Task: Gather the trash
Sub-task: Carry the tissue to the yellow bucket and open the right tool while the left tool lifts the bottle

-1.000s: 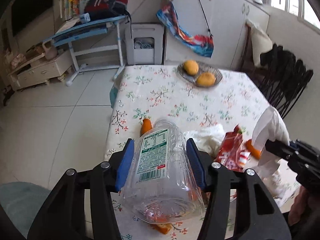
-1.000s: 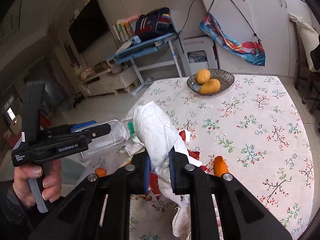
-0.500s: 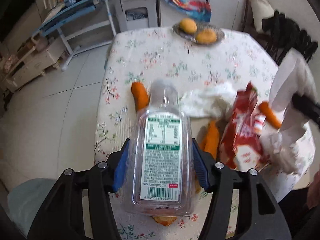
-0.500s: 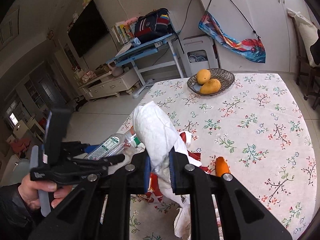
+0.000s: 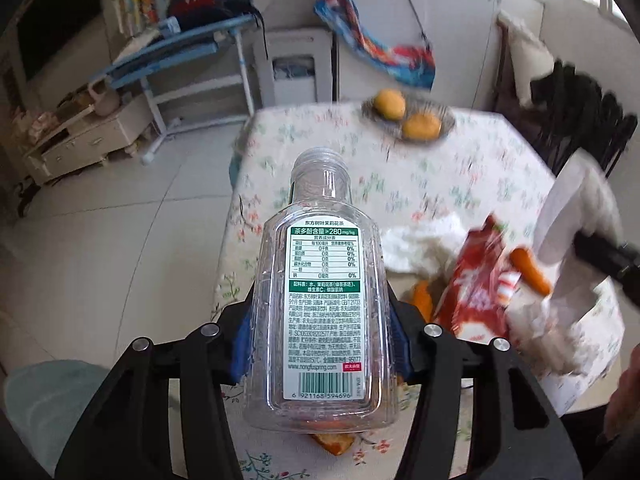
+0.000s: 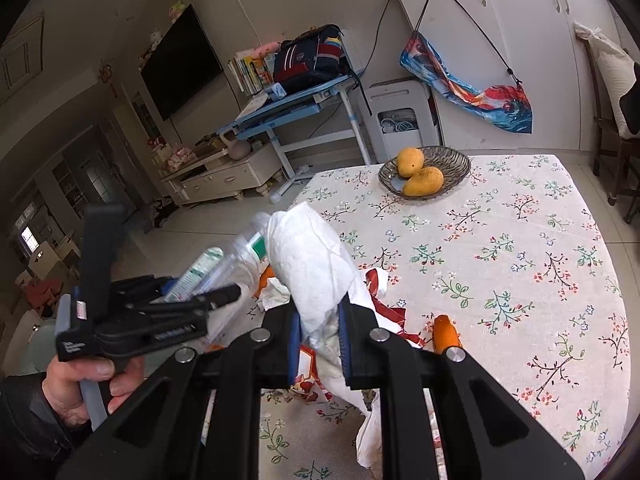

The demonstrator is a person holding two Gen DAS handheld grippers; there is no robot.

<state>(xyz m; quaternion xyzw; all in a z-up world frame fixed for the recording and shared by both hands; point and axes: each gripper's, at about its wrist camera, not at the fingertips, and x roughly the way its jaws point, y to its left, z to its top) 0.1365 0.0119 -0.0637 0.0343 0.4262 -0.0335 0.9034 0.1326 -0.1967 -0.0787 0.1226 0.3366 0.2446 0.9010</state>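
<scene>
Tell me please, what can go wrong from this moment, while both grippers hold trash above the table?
1. The left gripper clamps the smooth clear plastic bottle only at its sides; it might slip or rotate out.
2. The right gripper pinches soft white paper; the hanging part could tear or catch on the red wrapper.
3. The two grippers are near each other, so they may collide.

Soft daylight, dim left room corner, fisheye-bent dark edges, motion blur in the left view.
</scene>
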